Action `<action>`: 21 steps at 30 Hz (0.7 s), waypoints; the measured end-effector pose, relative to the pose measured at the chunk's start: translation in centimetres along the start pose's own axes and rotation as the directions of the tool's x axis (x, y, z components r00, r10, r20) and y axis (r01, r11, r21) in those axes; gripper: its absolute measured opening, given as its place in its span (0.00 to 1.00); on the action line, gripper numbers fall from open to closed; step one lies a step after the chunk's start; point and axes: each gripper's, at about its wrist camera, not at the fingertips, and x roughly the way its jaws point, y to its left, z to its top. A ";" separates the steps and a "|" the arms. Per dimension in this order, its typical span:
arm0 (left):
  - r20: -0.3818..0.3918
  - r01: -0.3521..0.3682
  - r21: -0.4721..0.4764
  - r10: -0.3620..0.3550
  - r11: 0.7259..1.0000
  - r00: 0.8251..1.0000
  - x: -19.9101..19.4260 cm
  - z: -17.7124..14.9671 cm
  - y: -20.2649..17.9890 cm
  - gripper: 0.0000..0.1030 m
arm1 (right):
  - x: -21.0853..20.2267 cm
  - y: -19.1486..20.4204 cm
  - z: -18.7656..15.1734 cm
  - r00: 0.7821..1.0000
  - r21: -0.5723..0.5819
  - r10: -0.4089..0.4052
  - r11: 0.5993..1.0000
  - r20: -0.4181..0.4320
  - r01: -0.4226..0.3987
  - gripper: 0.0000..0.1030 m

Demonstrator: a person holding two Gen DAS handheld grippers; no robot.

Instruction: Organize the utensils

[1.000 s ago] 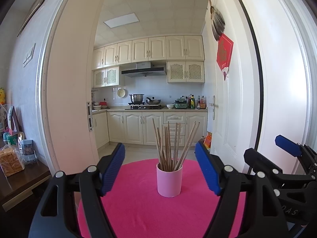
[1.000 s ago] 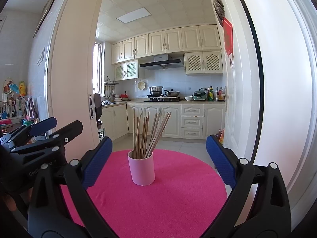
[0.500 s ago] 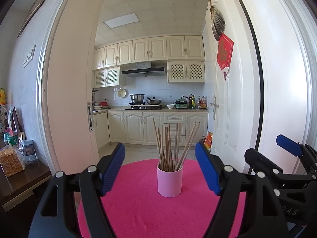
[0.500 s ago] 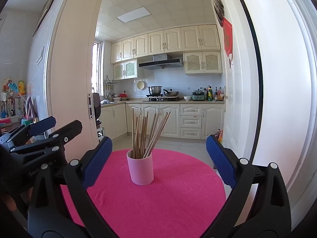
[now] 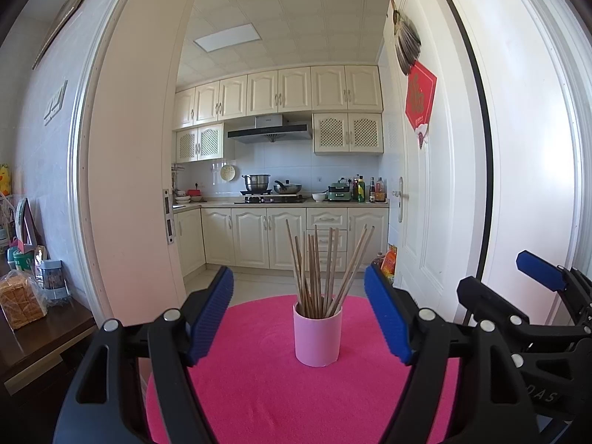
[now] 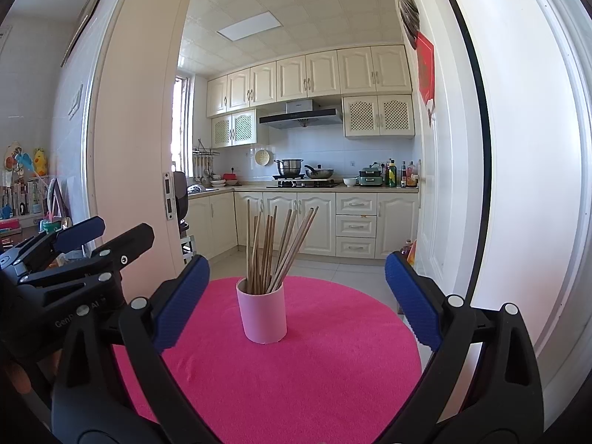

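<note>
While a pink cup (image 5: 317, 336) holding a bundle of wooden chopsticks (image 5: 325, 270) stands upright near the middle of a round pink table (image 5: 259, 399), the left gripper (image 5: 303, 318) and right gripper (image 6: 296, 299) hover side by side, level, tongs spread wide and empty, short of the cup.

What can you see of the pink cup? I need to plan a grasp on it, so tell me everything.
The pink cup is a plain, smooth, matte cylinder with no handle and an open top. It stands upright near the middle of the round pink mat. A bundle of wooden chopsticks stands in it, fanning out above the rim. Nothing else touches it: the left tongs and right tongs are open, and their blue pads stand clear of it on either side.
</note>
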 end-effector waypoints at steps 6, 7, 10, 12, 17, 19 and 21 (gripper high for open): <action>0.004 -0.002 0.002 0.002 1.000 1.000 -0.1 -0.2 -0.1 0.70 | 0.0 0.0 -0.1 1.000 0.000 0.000 1.000 0.000 0.000 0.91; 0.004 -0.003 0.002 0.003 1.000 1.000 -0.1 -0.2 -0.1 0.70 | 0.0 0.0 -0.1 1.000 0.000 0.000 1.000 0.000 0.000 0.91; 0.004 -0.002 0.002 0.002 1.000 1.000 -0.1 -0.3 -0.1 0.70 | 0.0 0.0 -0.1 1.000 0.000 0.001 1.000 0.000 -0.001 0.91; 0.004 -0.004 0.001 0.004 1.000 1.000 -0.1 -0.3 -0.1 0.70 | 0.0 -0.1 0.0 1.000 0.000 0.001 1.000 -0.001 -0.001 0.91; 0.004 -0.004 0.001 0.004 1.000 1.000 -0.1 -0.3 -0.1 0.70 | -0.1 -0.1 -0.1 1.000 0.000 0.001 1.000 0.000 -0.001 0.91; 0.004 -0.005 0.002 0.005 1.000 1.000 -0.2 -0.4 -0.2 0.70 | -0.1 -0.1 -0.1 1.000 0.000 0.001 1.000 0.000 -0.001 0.91; 0.003 -0.004 0.002 0.004 1.000 1.000 -0.2 -0.4 -0.2 0.70 | -0.1 -0.1 -0.1 1.000 0.000 0.002 1.000 -0.002 -0.002 0.91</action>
